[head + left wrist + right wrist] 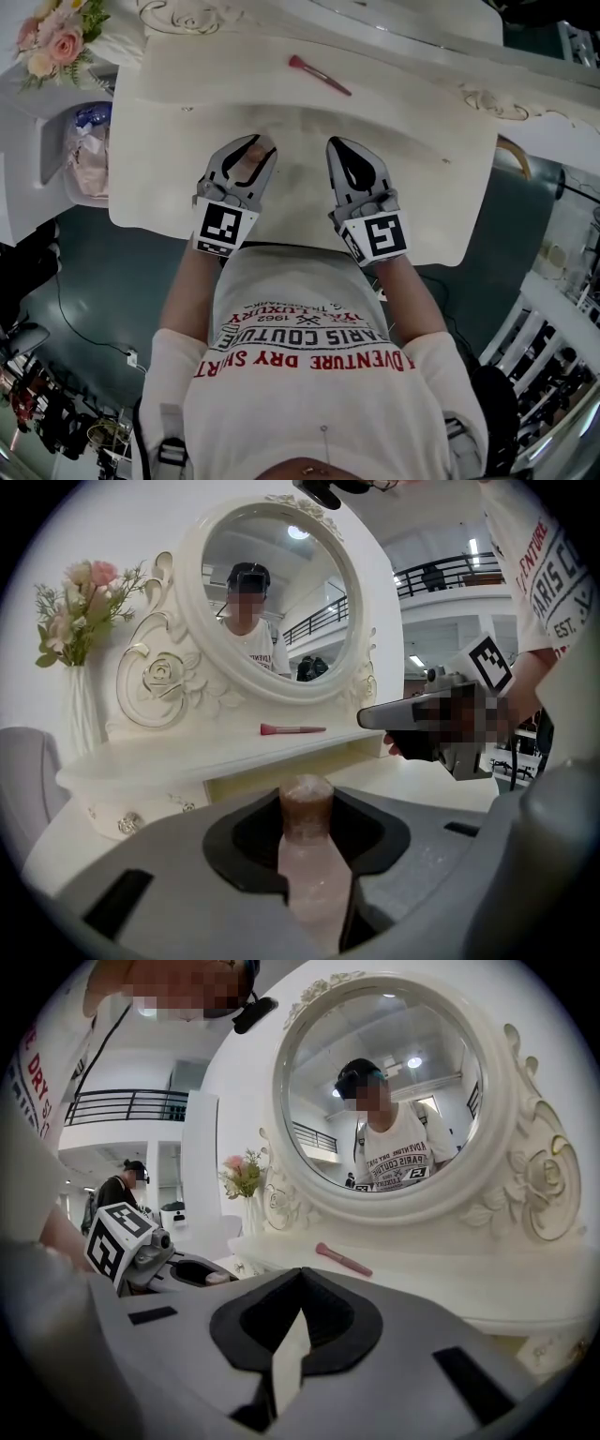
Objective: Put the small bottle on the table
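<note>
A small pale pink bottle (247, 165) with a brownish cap (307, 803) sits between the jaws of my left gripper (253, 148), which is shut on it. That gripper hovers over the near part of the white dressing table (427, 187), left of centre. In the left gripper view the bottle (314, 874) stands upright between the dark pads. My right gripper (339, 146) is beside it to the right, shut, with nothing held. Its jaws meet at the tip (300, 1275) in the right gripper view, where the left gripper (183, 1271) shows at the left.
A pink makeup brush (320, 75) lies on the raised back shelf (187, 757). An oval mirror (281, 592) in an ornate white frame stands behind it. A vase of flowers (56, 37) is at the far left. A bagged item (89, 155) sits beside the table's left edge.
</note>
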Available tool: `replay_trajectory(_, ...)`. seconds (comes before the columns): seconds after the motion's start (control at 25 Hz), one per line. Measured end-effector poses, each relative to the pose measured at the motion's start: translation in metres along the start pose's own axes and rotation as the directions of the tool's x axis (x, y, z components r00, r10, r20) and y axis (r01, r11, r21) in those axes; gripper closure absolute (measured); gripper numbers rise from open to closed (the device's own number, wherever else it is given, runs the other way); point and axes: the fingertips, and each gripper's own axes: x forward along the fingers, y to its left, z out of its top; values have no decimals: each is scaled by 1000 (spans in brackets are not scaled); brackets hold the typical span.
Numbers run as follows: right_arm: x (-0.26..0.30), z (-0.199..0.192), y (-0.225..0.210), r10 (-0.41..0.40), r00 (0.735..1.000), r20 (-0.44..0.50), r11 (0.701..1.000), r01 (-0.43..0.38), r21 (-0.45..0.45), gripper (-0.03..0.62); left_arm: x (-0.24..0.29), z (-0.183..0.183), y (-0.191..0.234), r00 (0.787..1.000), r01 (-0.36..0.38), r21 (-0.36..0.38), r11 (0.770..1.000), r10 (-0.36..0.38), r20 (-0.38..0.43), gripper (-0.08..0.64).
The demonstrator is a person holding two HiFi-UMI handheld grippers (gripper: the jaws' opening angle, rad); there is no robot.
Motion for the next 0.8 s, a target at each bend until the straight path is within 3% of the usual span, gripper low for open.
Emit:
replay_trajectory(0.64,0,0,-3,-66,997,-28,998,67,14,594,-3,-6,-3,1000,7,29,1000,-8,12,422)
replay_trajectory(0.8,-3,5,2,-69,997,-27,997,70,30,594,-3,-7,-5,999,48,20,999,-47,-16,422)
